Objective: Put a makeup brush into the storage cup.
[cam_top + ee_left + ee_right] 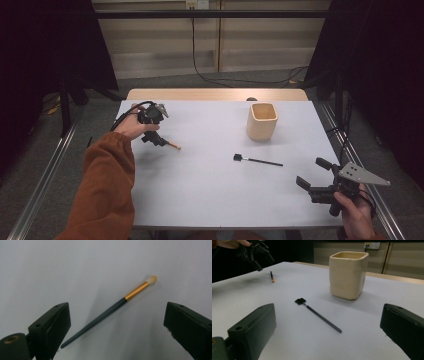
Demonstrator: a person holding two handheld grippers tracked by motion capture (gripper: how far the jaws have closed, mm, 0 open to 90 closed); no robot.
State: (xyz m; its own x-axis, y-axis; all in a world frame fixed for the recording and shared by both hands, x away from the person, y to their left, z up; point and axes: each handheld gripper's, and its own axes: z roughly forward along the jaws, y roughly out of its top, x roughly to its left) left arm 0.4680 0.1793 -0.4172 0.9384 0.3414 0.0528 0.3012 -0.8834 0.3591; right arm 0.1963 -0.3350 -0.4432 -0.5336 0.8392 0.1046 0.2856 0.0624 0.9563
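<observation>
Left gripper (pixel 116 327): jaws wide, poised above gold-ferruled makeup brush (pixel 110 311); closing was judged next. Right gripper (pixel 312 176): wide, idle.

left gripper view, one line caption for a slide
Open left gripper above a dark-handled, gold-ferruled makeup brush on the white table.

On the bench (pixel 200 190) a cup (pixel 262 121) stands upright toward the far right. Before it, nearer the person, a small brush (pixel 257 160) lies flat, its head to the left. Well to the left lies a longer brush (pixel 110 308), under the left tongs (pixel 159 140), which hang just above it, spread wide. The right tongs (pixel 314 177) sit at the near right edge, spread wide, well apart from both brushes.
</observation>
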